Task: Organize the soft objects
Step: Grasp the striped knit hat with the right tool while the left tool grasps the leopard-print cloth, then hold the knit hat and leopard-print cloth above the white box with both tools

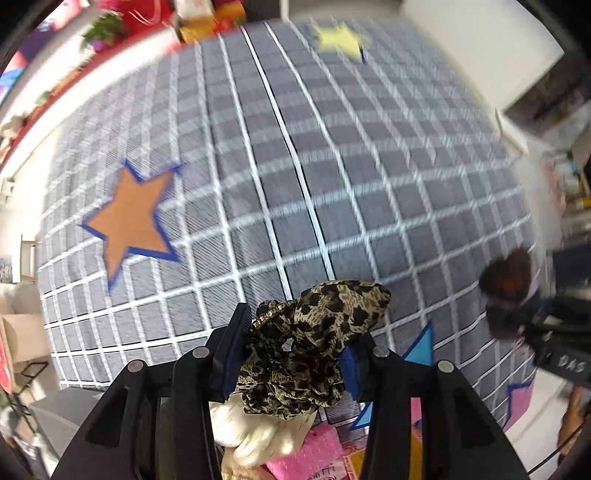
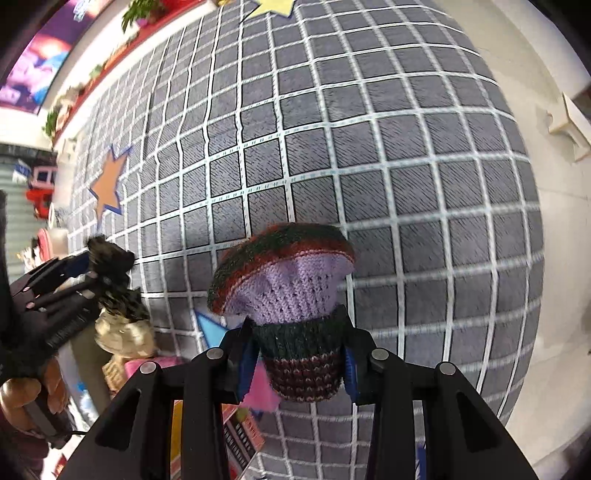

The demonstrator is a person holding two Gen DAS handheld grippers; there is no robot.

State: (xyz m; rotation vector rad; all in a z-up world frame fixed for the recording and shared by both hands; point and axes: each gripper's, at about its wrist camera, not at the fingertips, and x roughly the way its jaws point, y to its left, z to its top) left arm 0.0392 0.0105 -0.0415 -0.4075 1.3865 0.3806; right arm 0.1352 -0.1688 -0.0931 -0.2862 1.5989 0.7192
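Above a grey grid-patterned rug (image 2: pixel 369 147), the left hand-held gripper (image 1: pixel 291 354) clamped a leopard-print scrunchie (image 1: pixel 314 339) and the right hand-held gripper (image 2: pixel 299 362) clamped a knitted hat (image 2: pixel 291 288), both aloft and seemingly not yet put away.

I am looking down on what reads as a play or activity room, possibly in a home or a children's centre; I cannot tell which. The floor is covered by a grey rug (image 2: pixel 406 184) with a white grid, set with coloured stars: an orange star (image 1: pixel 129 221) edged in blue and a yellow star (image 1: pixel 340 38). A red-and-white ledge (image 1: pixel 66 92) along the far edge carries small plants (image 1: pixel 105 29) and bright boxes, all blurred. A colourful poster (image 2: pixel 40 59) hangs beyond it. Pink packets (image 1: pixel 306 454) lie at the near edge.
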